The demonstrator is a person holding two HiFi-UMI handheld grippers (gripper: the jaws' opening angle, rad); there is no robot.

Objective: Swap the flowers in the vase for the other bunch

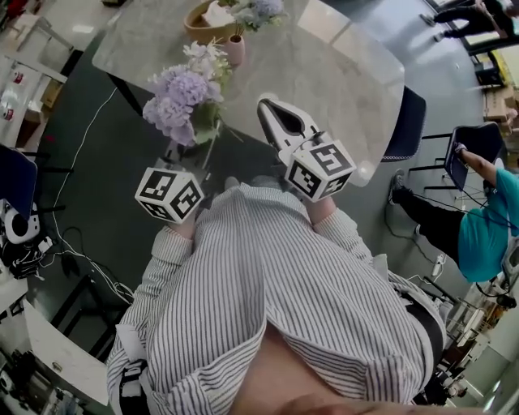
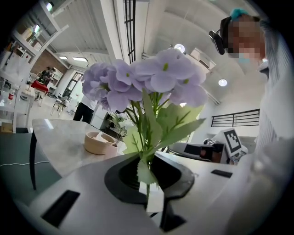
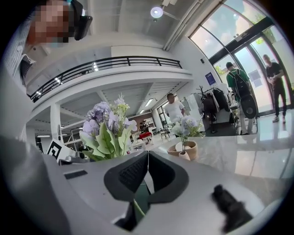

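Observation:
My left gripper [image 1: 186,152] is shut on the stem of a bunch of purple hydrangea [image 1: 180,99] with green leaves and a few white blooms, held upright off the near edge of the table. In the left gripper view the stem [image 2: 147,181] runs down between the pads and the blooms [image 2: 151,78] fill the middle. My right gripper [image 1: 268,107] is shut and hovers over the table's near edge, right of the bunch. A small pink vase [image 1: 235,49] holding pale blue flowers [image 1: 258,10] stands farther back on the table; the vase [image 3: 183,155] also shows in the right gripper view.
A round wooden bowl [image 1: 203,26] sits beside the vase on the pale marble table [image 1: 324,73]. A dark blue chair [image 1: 405,121] stands at the table's right. A seated person in teal [image 1: 486,219] is farther right. Cables [image 1: 73,251] lie on the dark floor at left.

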